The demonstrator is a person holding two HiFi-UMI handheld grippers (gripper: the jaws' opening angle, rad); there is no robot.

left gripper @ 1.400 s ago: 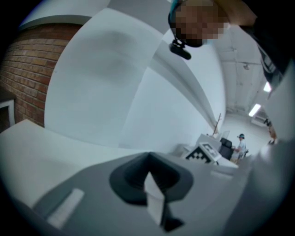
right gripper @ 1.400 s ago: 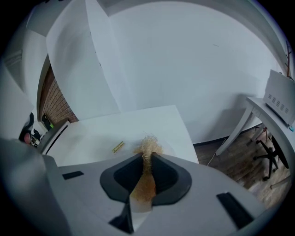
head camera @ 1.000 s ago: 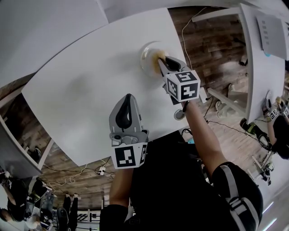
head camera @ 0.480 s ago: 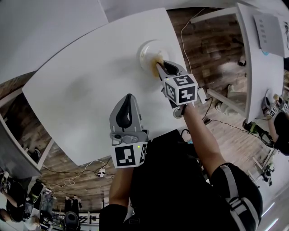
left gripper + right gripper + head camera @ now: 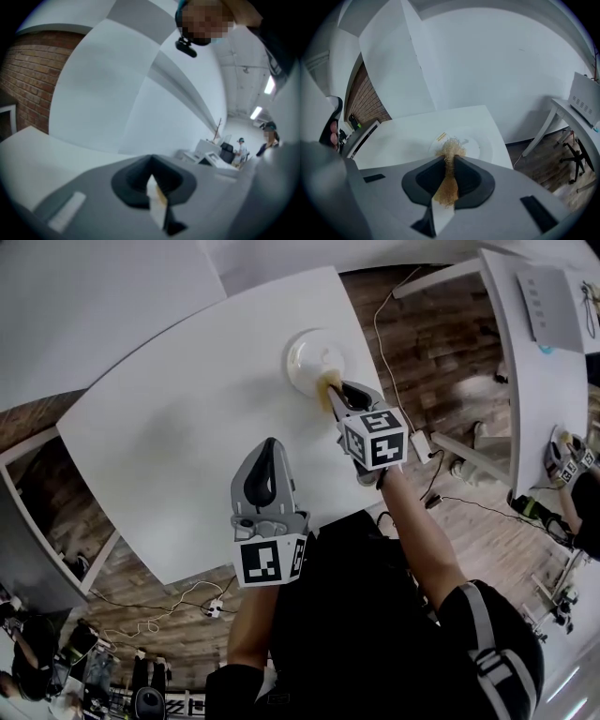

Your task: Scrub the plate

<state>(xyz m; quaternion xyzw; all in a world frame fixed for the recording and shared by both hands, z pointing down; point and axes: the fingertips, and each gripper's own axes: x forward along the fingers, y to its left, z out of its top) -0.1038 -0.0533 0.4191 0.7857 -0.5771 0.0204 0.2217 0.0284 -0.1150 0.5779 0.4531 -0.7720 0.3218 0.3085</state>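
A white plate [image 5: 309, 354] lies on the white table [image 5: 187, 427] near its far right corner. My right gripper [image 5: 335, 390] is shut on a tan fibrous scrubber [image 5: 327, 381] whose tuft touches the plate's near rim. In the right gripper view the scrubber [image 5: 450, 149] sticks out between the shut jaws of that gripper [image 5: 450, 161] over the plate [image 5: 474, 144], which carries a small yellow mark. My left gripper [image 5: 267, 457] hangs over the table's near side, well away from the plate, its jaws together. In the left gripper view that gripper [image 5: 152, 180] points up at walls.
The table's right edge runs close beside the plate, with wood floor, a cable and a white power strip [image 5: 421, 442] below. A second white table [image 5: 525, 352] with a grey device [image 5: 548, 304] stands at the right; another person [image 5: 574, 474] works there.
My right gripper has drawn back a little toward me, bringing the scrubber from the plate's middle to its near rim. The left gripper has stayed put.
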